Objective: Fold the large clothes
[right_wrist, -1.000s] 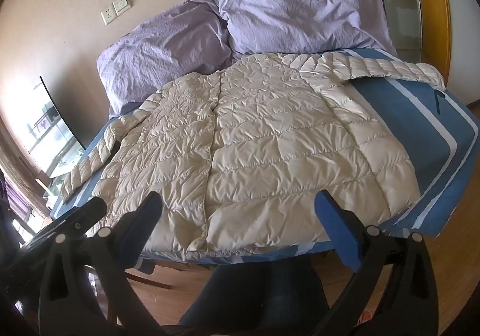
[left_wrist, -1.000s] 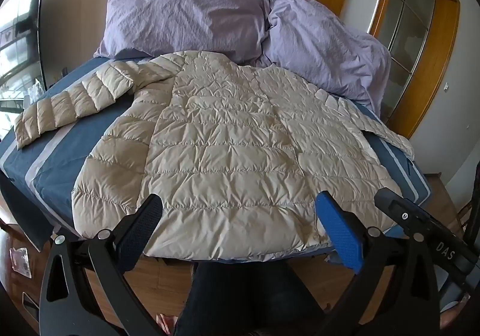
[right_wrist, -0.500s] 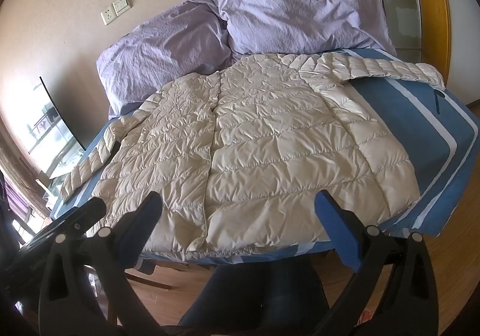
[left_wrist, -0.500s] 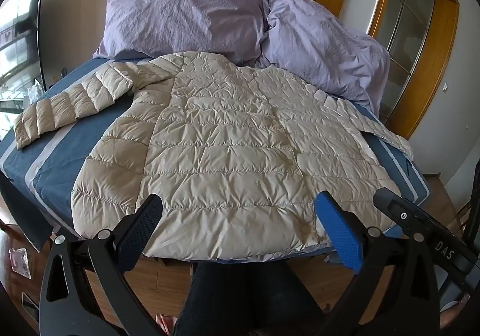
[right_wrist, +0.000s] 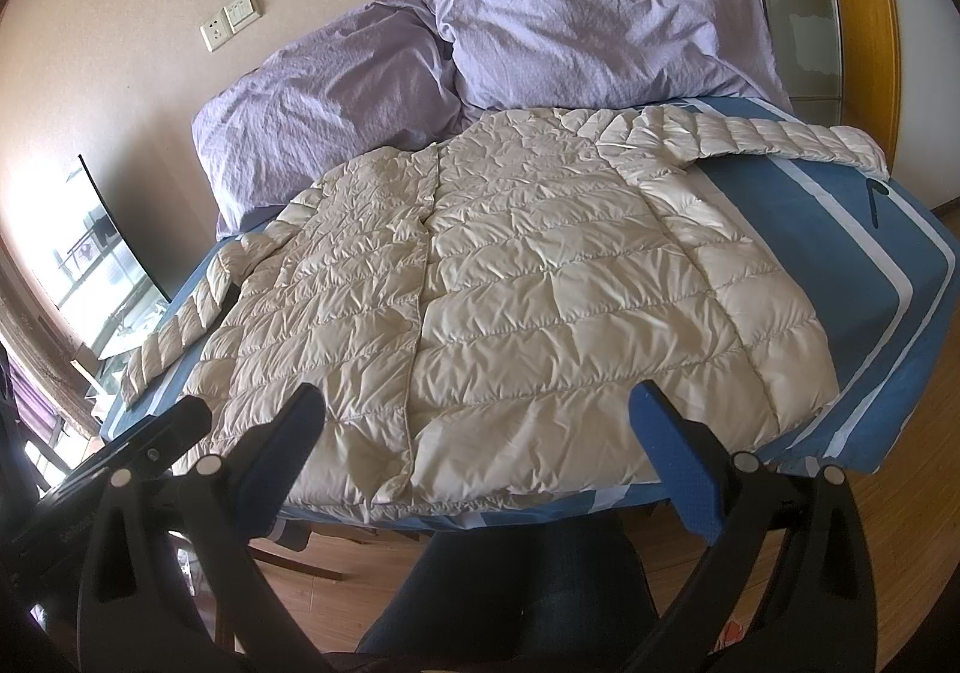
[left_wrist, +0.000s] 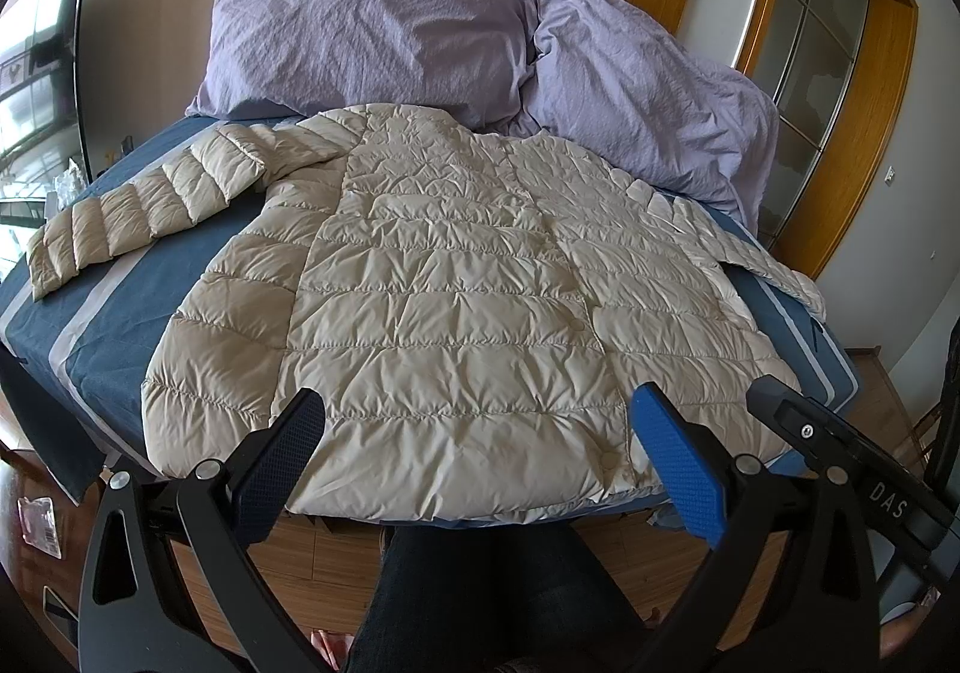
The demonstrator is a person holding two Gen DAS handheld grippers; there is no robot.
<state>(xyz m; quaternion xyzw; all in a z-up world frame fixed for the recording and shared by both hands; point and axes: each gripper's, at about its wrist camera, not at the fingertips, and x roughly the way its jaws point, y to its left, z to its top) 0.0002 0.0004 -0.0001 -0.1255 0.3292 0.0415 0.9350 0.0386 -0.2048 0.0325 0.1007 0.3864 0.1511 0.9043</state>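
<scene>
Jacket [left_wrist: 456, 313], cream and quilted, is laid flat on the blue striped bed [left_wrist: 90, 325], front closed, both sleeves spread outward, collar toward the far lilac pillows [left_wrist: 372, 42]. Left gripper [left_wrist: 477, 451] and right gripper [right_wrist: 477, 451] are held spread wide above the near hem, empty.

left gripper [left_wrist: 477, 448]: jaws wide apart, empty, level
right gripper [right_wrist: 477, 448]: jaws wide apart, empty, level

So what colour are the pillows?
Light purple pillows, clearest in the right wrist view.
</scene>
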